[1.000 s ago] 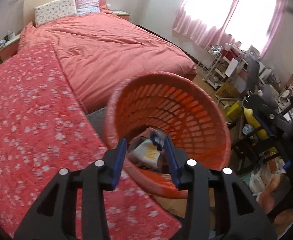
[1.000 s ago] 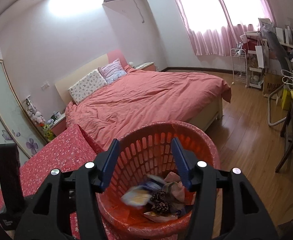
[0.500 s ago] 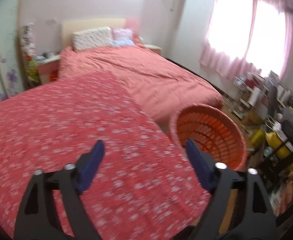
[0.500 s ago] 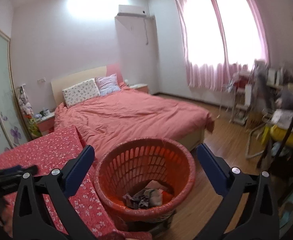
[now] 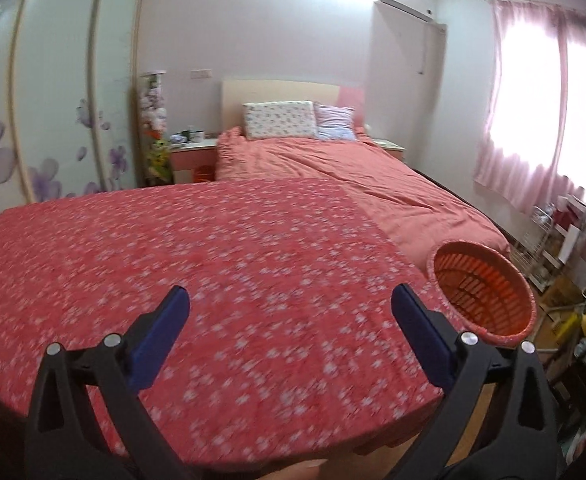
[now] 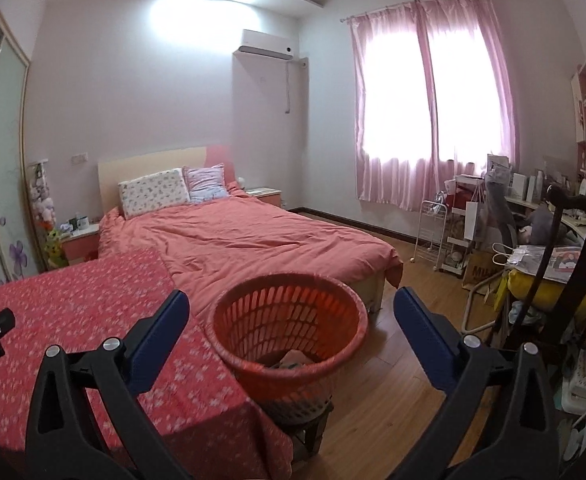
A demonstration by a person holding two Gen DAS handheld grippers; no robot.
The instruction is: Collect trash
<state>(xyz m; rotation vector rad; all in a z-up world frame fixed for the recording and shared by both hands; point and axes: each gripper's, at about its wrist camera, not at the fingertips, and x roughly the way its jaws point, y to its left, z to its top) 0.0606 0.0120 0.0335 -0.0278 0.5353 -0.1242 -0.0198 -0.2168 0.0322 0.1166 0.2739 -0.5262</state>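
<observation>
While the left gripper (image 5: 289, 312) hangs over the red flowered tabletop (image 5: 213, 264), its blue fingers (image 5: 161, 336) are opening wide with nothing between them; the cloth under them looks bare and a bit blurry; the right gripper (image 6: 291, 314) also has its blue fingers (image 6: 425, 332) spread far apart and holds nothing; just past them stands the orange basket (image 6: 289, 332), right beside the corner of the tabletop, on a small dark stool (image 6: 313, 432) on the wooden floor (image 6: 393, 392); some trash (image 6: 293, 360) lies at the bottom of the basket; behind it is a bed (image 6: 253, 240) with a pink cover and two pillows (image 6: 153, 192); far back, pink curtains (image 6: 433, 100) hang over a bright window; at the right is a messy desk (image 6: 533, 220).
</observation>
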